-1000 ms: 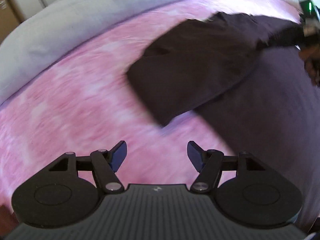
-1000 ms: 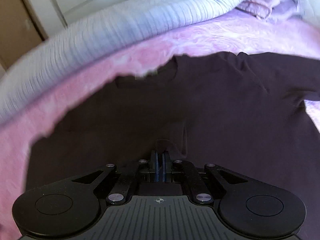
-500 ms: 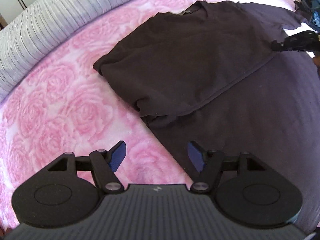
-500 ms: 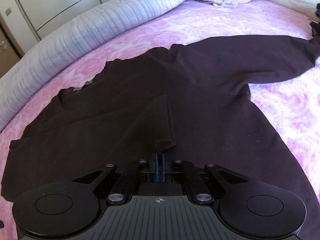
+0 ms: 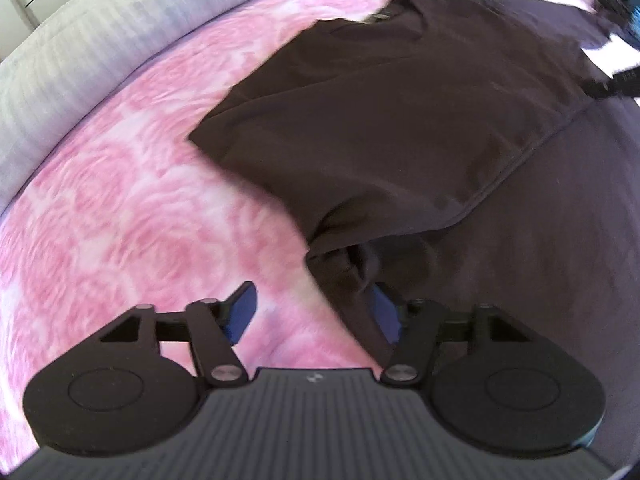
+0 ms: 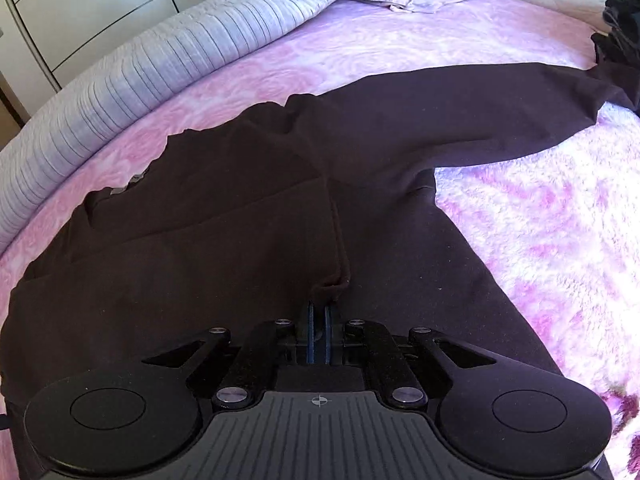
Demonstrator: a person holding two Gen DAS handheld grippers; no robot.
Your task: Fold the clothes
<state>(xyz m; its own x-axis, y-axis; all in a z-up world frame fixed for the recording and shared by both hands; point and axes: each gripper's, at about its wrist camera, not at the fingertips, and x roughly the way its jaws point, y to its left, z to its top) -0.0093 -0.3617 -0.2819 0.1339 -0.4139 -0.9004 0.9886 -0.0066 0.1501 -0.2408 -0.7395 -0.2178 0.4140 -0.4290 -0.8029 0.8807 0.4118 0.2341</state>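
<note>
Dark sweatshirt (image 6: 248, 240), neck label (image 6: 136, 178) unreadable, collar toward bed's pillow edge; right gripper (image 6: 317, 320) clenches its sleeve cuff; left gripper (image 5: 312, 312) closing, unclamped, around its folded edge

We read no text, brand or number; the grey neck label (image 6: 134, 180) of the dark sweater (image 6: 240, 240) is illegible.

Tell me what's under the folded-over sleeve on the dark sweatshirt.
Under the folded sleeve lies the dark long-sleeved sweatshirt's own body, spread on the pink rose-patterned bedspread. The bedspread beneath that part is covered, so hidden.
</note>
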